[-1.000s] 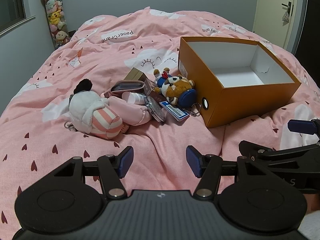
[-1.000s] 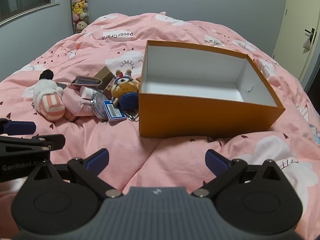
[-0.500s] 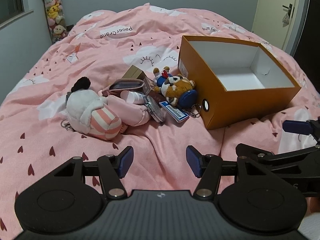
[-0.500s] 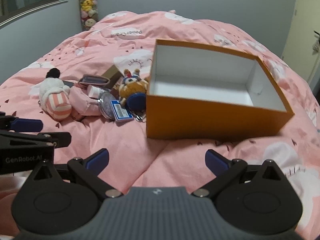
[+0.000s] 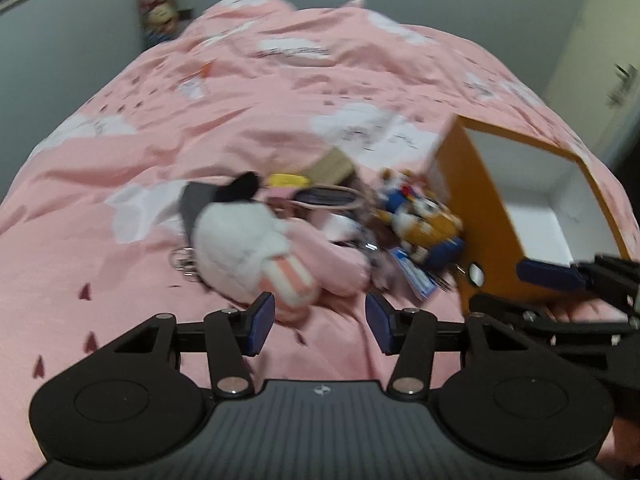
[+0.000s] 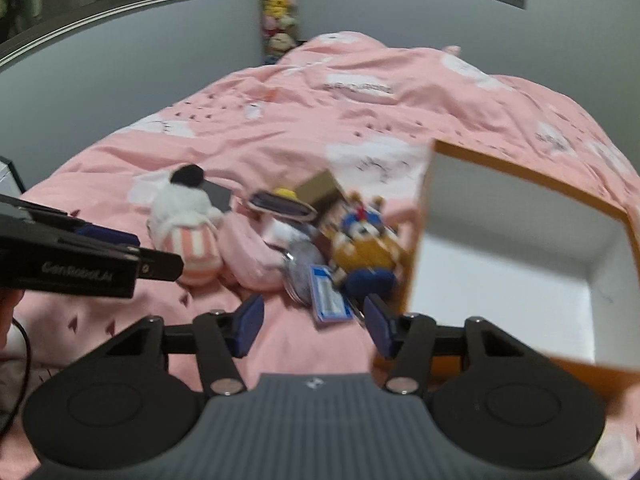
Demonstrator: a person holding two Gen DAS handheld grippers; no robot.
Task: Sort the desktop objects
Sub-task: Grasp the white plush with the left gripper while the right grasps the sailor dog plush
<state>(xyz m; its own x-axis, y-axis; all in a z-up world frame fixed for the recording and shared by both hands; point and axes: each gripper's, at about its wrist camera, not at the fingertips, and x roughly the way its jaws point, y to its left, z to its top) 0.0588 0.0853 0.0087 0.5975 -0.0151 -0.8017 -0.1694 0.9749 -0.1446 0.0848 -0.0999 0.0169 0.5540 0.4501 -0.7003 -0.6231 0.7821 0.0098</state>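
bed (image 5: 280, 92) with pink cloud-print duvet carries everything. open orange box (image 5: 480, 216), white inside, sits at right. just left of it, a touching heap: white striped plush (image 5: 248, 248), brown-and-blue plush (image 5: 428, 224), blue card (image 6: 328, 300), small brown box (image 6: 320, 188), dark pouch (image 6: 280, 204). frames blurred.

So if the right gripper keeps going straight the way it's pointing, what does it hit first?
Probably the blue-and-white tag, which lies just ahead between the right gripper's open fingertips, with the orange plush right behind it. The picture is blurred, so depth is a guess.
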